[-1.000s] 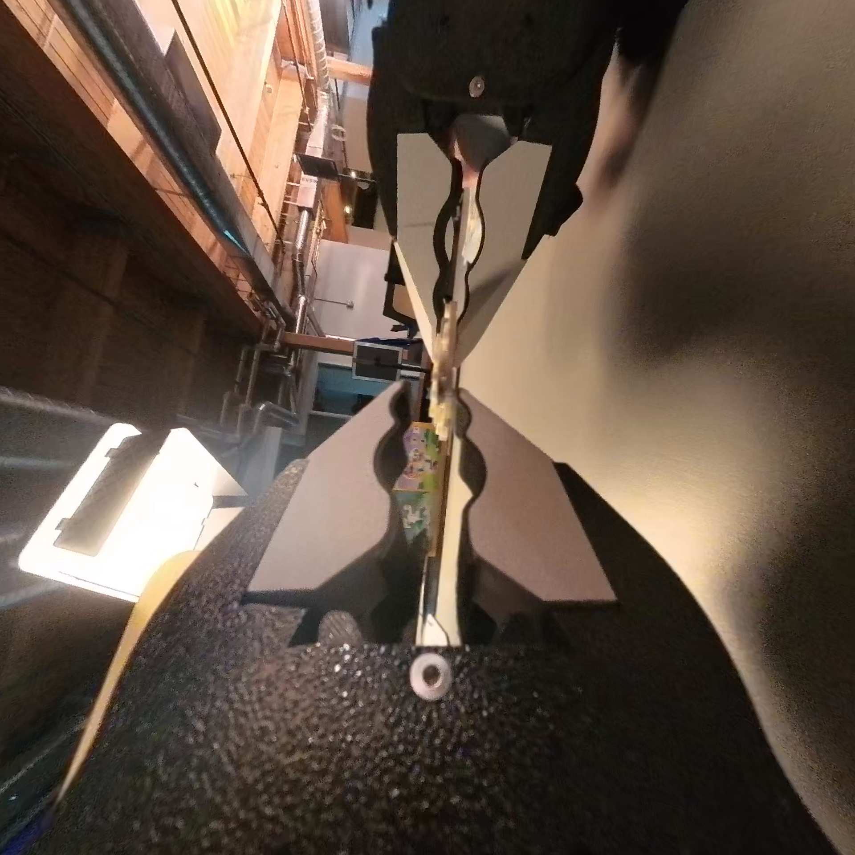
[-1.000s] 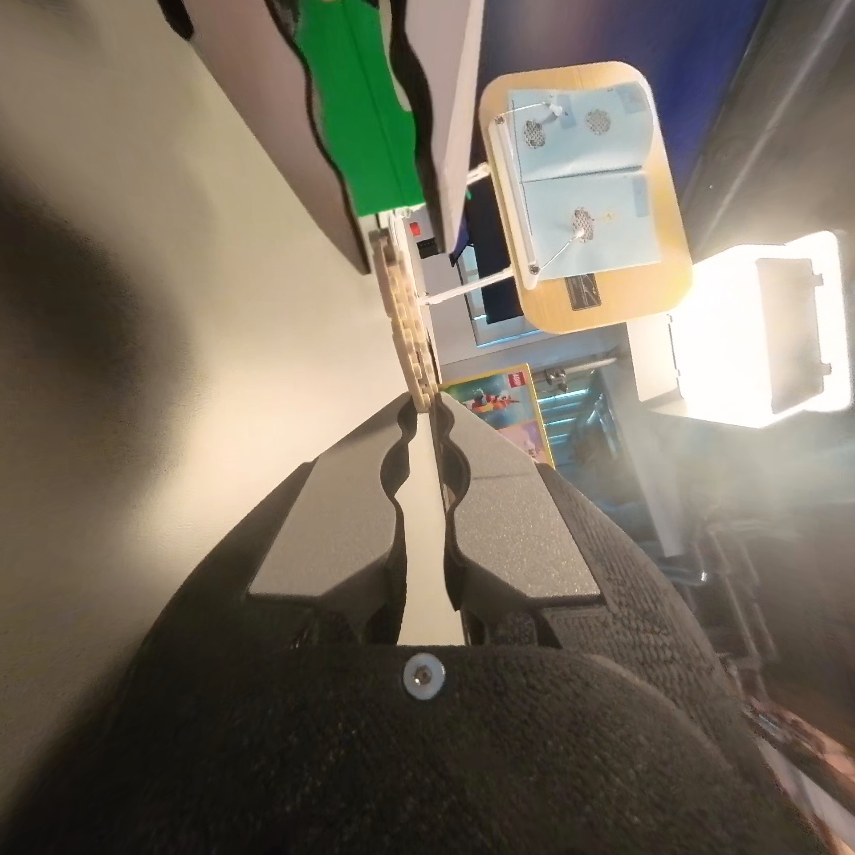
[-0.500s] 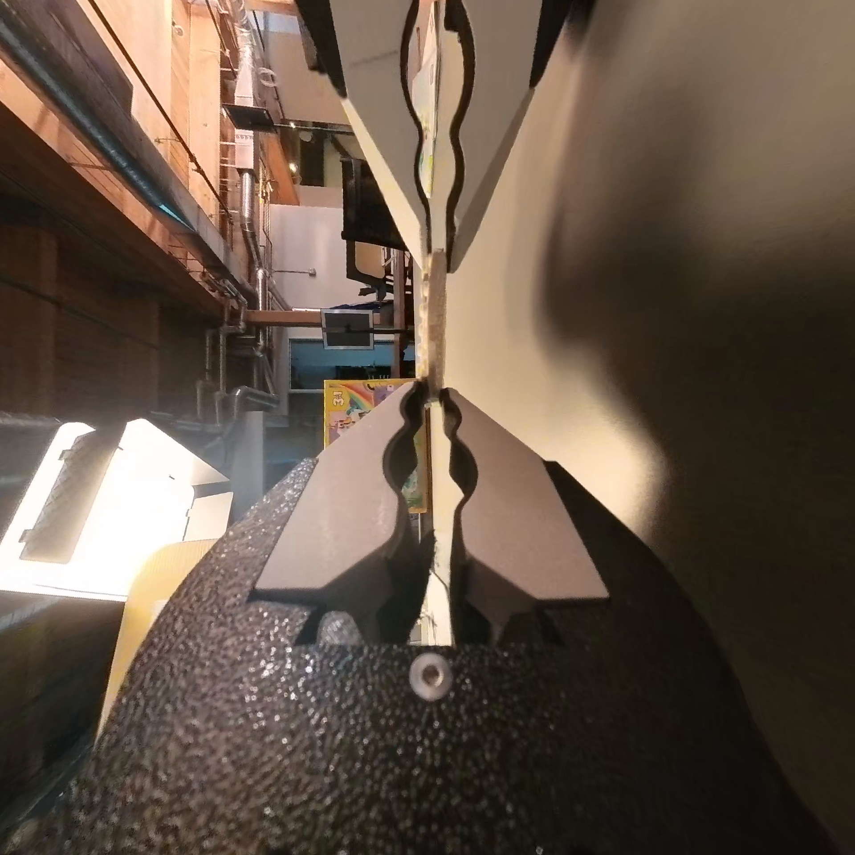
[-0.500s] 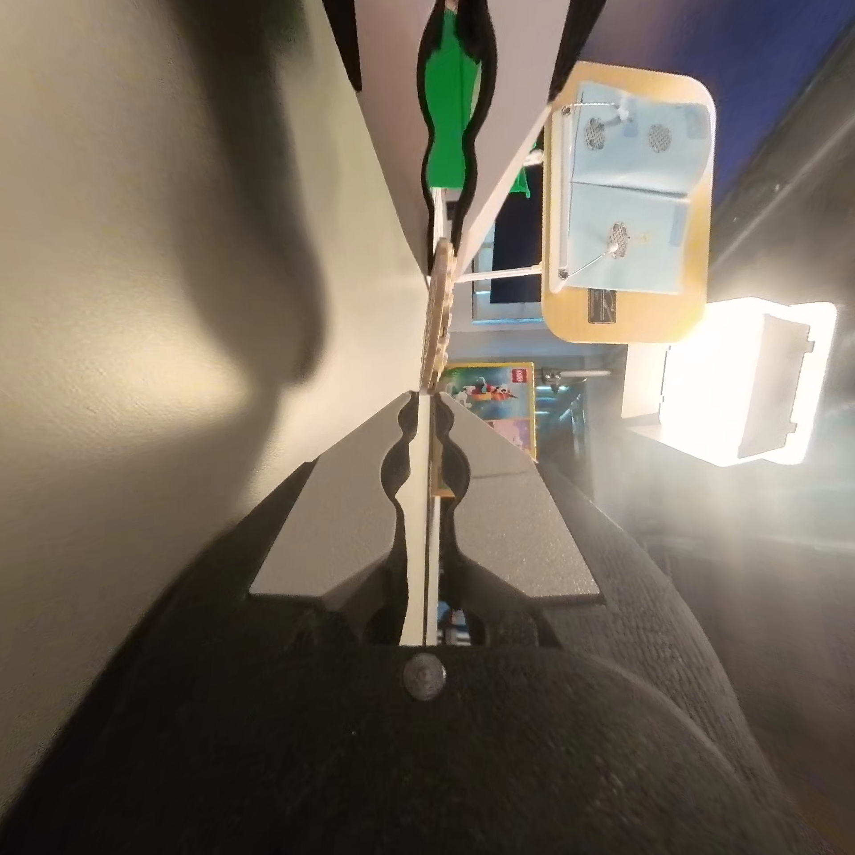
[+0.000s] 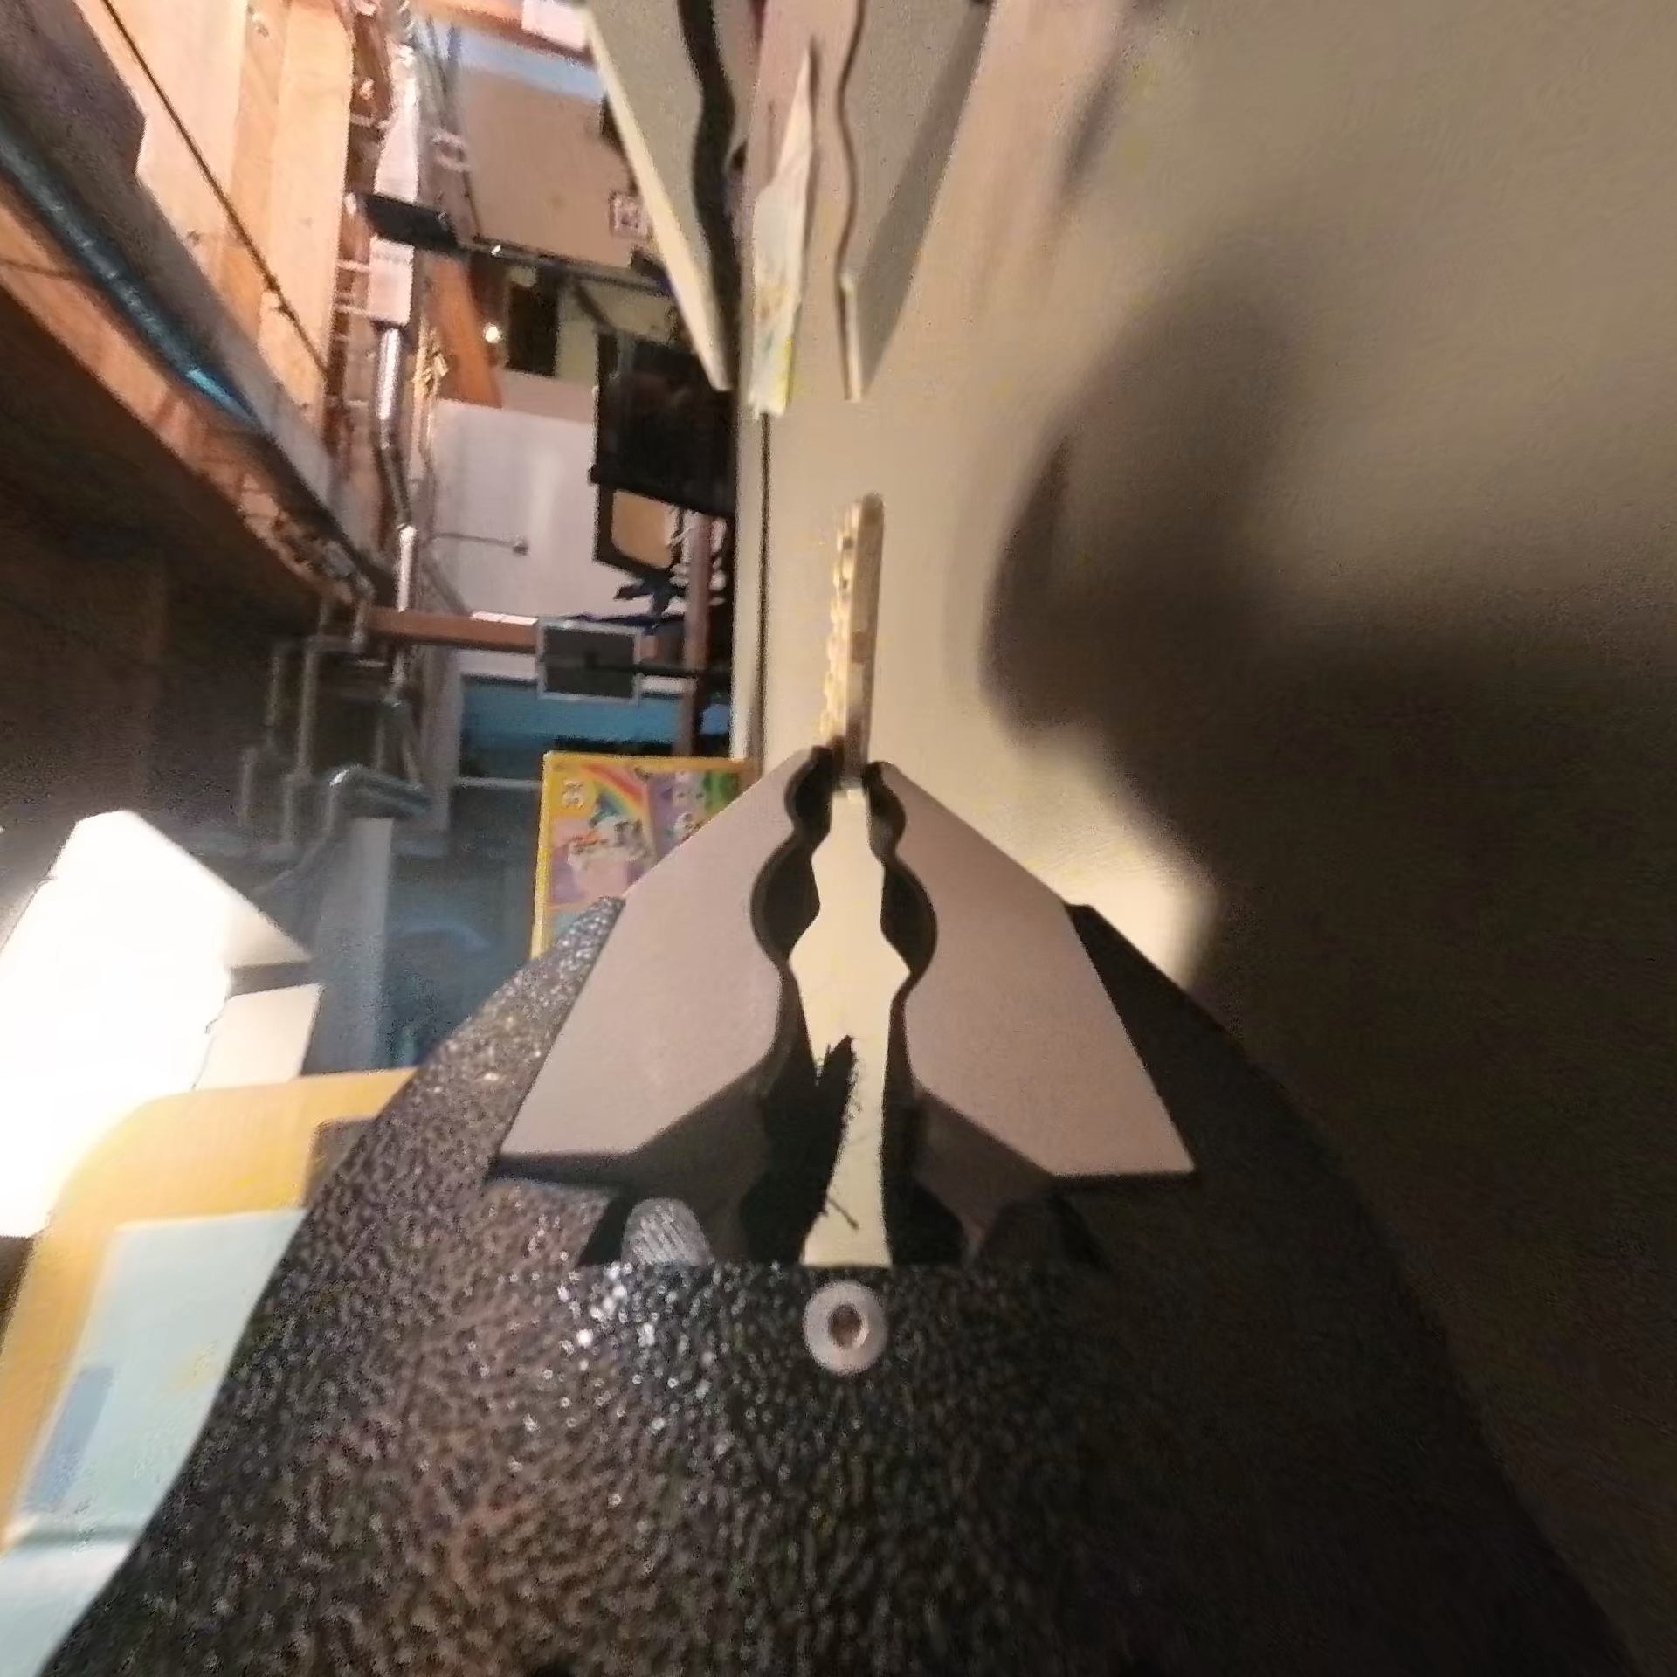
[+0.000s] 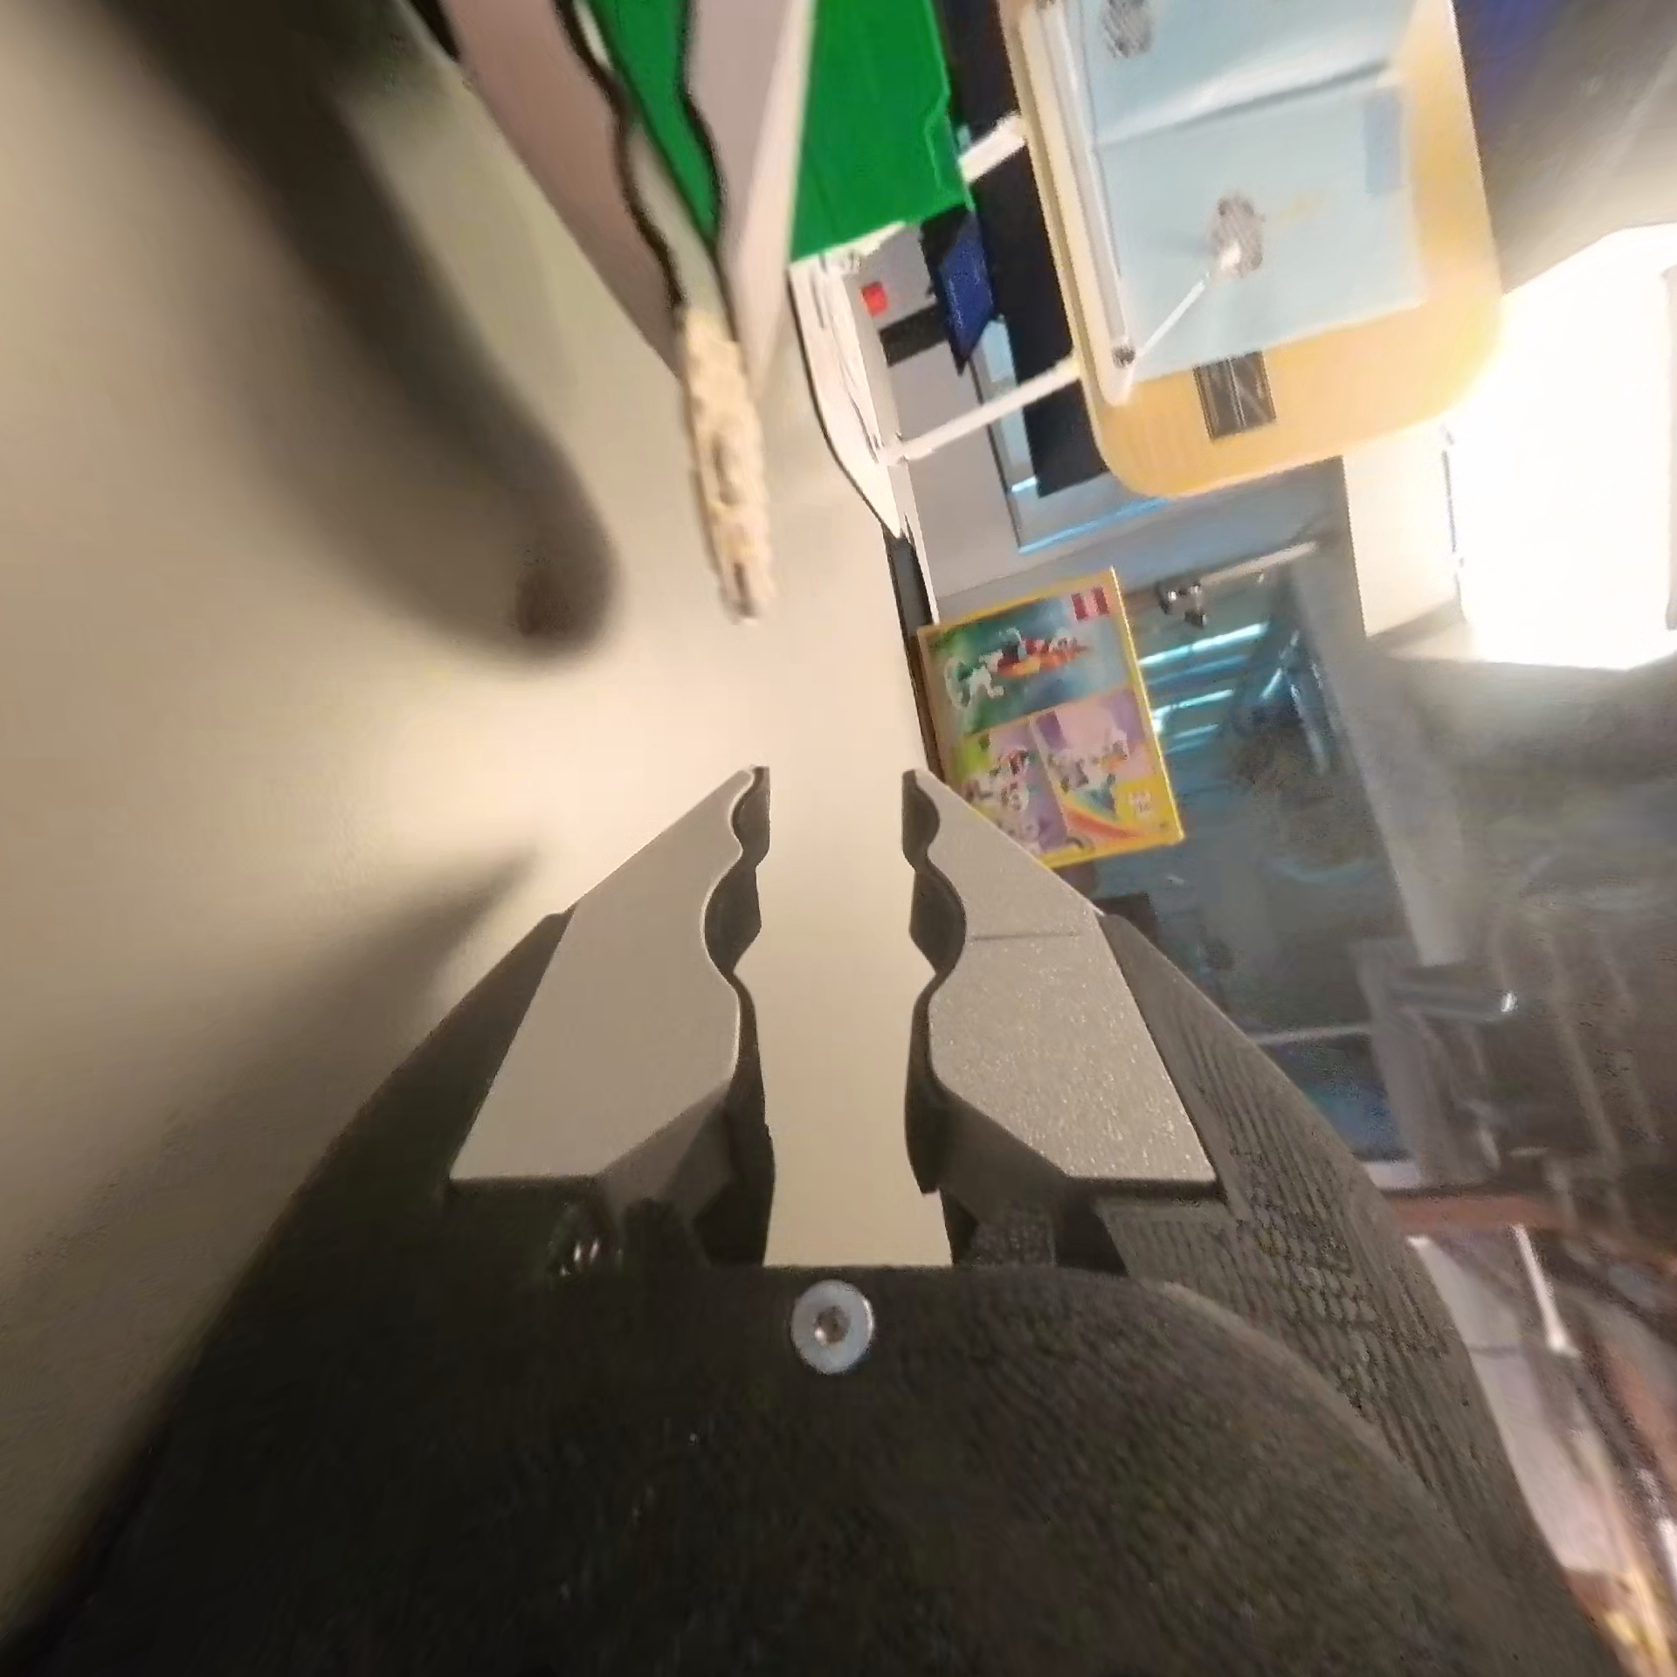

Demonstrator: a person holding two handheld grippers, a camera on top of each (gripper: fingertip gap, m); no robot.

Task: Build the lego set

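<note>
In the left wrist view my left gripper (image 5: 848, 767) is shut on the near end of a thin tan studded Lego plate (image 5: 858, 626), held edge-on over the white table (image 5: 1180, 408). My right gripper (image 5: 789, 386) shows beyond it, open and clear of the plate's far end. In the right wrist view my right gripper (image 6: 835, 785) is open and empty. The tan plate (image 6: 726, 454) sticks out from the left gripper (image 6: 699, 304) ahead of it, with a gap between the plate and my right fingertips.
A colourful Lego box (image 6: 1044, 717) stands at the table's edge and also shows in the left wrist view (image 5: 635, 844). A green sheet-like piece (image 6: 862, 136) lies behind the left gripper. A wooden tray with a light blue booklet (image 6: 1270, 181) and a bright white bin (image 6: 1588, 454) lie beyond. The grippers' ends are close to 9 cm from one another.
Both grippers were shut on opposite ends of the tan plate. The right gripper has opened, let go and drawn back. The left gripper still holds the plate.
</note>
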